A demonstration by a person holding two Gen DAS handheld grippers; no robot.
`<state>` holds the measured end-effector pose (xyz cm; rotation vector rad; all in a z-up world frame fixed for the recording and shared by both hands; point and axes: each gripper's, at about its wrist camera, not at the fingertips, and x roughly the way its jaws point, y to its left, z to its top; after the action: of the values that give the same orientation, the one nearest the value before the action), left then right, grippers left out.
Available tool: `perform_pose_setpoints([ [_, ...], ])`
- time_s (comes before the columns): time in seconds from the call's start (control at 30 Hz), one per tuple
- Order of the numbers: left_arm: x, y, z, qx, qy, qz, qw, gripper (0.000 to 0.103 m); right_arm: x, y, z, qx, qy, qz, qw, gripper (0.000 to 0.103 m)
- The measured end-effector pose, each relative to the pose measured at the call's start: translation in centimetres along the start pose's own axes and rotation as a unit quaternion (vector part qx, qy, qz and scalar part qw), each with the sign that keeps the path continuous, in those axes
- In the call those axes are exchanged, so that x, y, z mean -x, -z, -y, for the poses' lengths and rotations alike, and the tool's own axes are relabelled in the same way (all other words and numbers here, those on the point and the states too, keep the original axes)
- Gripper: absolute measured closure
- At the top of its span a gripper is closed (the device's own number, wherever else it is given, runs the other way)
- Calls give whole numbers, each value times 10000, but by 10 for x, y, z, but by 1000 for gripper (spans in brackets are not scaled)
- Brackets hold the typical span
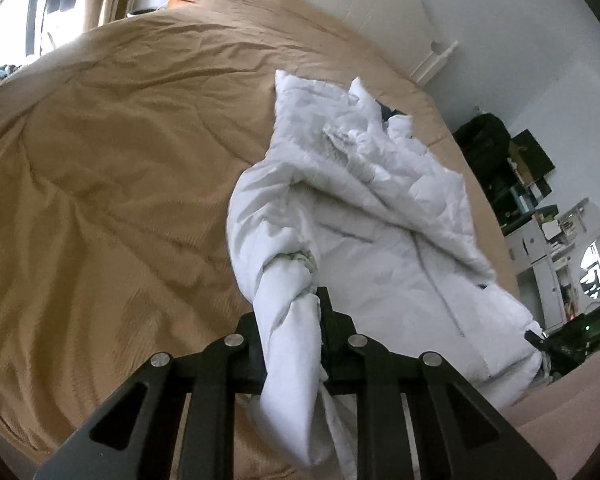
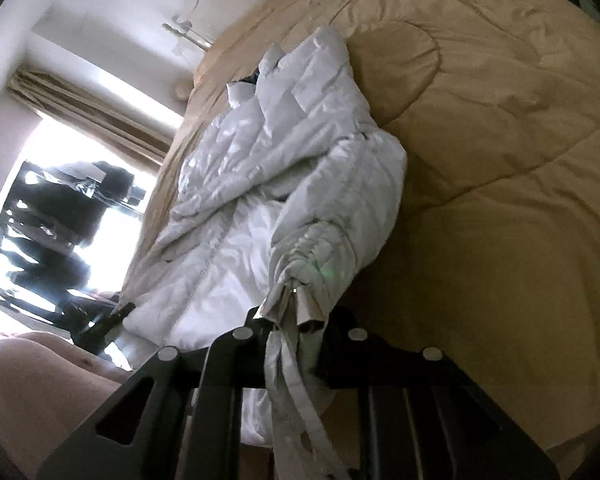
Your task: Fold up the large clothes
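A tan quilt covers the bed; beige curtains flank the window.

I count one white padded jacket, one tan quilt under it, and my two grippers, left and right, each clamped on jacket fabric

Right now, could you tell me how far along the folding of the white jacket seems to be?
Early. Done: both grippers have a grip, the left gripper on one twisted part of the white jacket, the right gripper on a gathered cuff. In hand: the jacket hangs crumpled between them over the tan comforter. Left: spreading it flat and every fold.
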<state>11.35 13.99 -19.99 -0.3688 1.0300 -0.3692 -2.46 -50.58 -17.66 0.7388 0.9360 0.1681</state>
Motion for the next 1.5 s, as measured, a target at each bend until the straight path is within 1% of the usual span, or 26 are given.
perform_pose_setpoints([
  [0.07,-2,-27,9,-72,83,59,9999,86,-4,-21,-4,-42,-134,131,9998,89],
  [0.17,-8,-73,24,-167,97,164,9997,86,-11,-70,-19,67,-247,430,9987,89],
  [0.33,-36,-176,50,-75,251,234,9994,86,-23,-155,-51,291,-221,728,9967,89],
  [0.37,-43,-199,57,-107,262,266,9992,85,-30,-181,-61,362,-169,791,9961,89],
  [0.47,-66,-257,75,-106,203,285,9993,85,-44,-233,-82,361,-132,891,9953,89],
  [0.5,-79,-276,82,-126,132,264,9995,85,-52,-256,-87,314,-82,943,9950,89],
  [0.57,-108,-313,97,-294,-185,264,9990,85,-70,-290,-96,208,60,1019,9946,89],
  [0.63,-153,-350,107,-500,-575,270,9967,83,-95,-323,-93,53,130,1046,9944,89],
  [0.7,-205,-370,103,-527,-868,191,9947,82,-132,-354,-83,-127,351,1046,9938,88],
  [0.77,-248,-371,89,-314,-1084,54,9936,82,-167,-369,-64,-331,502,1024,9929,83],
  [0.8,-281,-367,74,-58,-1235,-141,9922,82,-181,-371,-53,-480,551,994,9924,82],
  [0.87,-323,-354,52,285,-1390,-443,9889,82,-214,-374,-25,-825,685,801,9910,81],
  [0.9,-337,-347,44,459,-1363,-433,9887,82,-230,-372,-10,-1013,672,708,9901,80],
  [0.93,-342,-343,41,482,-1349,-245,9894,81,-238,-372,-2,-1125,614,683,9894,80],
  [0.97,-342,-341,43,366,-1372,-63,9898,81,-245,-369,10,-1359,381,701,9875,79],
  [1.0,-344,-339,44,290,-1405,-10,9897,81,-246,-368,14,-1450,248,726,9865,79],
  [1.1,-350,-342,46,177,-1484,-96,9887,81,-231,-363,16,-1545,-109,800,9847,73],
  [1.13,-351,-344,46,186,-1485,-104,9887,80,-221,-361,10,-1479,-99,835,9854,70],
  [1.2,-352,-347,46,188,-1527,-111,9880,80,-195,-351,-6,-1206,85,1118,9863,64],
  [1.23,-352,-346,47,152,-1567,-98,9875,80,-181,-344,-18,-1029,286,1290,9859,53],
  [1.27,-351,-346,48,128,-1591,-88,9871,80,-164,-332,-36,-781,669,1601,9817,30],
  [1.3,-350,-346,47,118,-1601,-82,9870,80,-148,-318,-58,-453,1037,1934,9746,20],
  [1.33,-350,-344,47,108,-1609,-81,9869,80,-140,-310,-71,-221,1196,2133,9694,9],
  [1.37,-350,-342,49,103,-1617,-81,9867,80,-130,-294,-93,168,1435,2416,9596,9],
  [1.43,-353,-342,51,87,-1645,-72,9863,80,-127,-270,-127,681,1582,2605,9500,8],
  [1.5,-353,-341,53,73,-1668,-61,9859,80,-146,-248,-161,1229,1389,2367,9537,8],
])
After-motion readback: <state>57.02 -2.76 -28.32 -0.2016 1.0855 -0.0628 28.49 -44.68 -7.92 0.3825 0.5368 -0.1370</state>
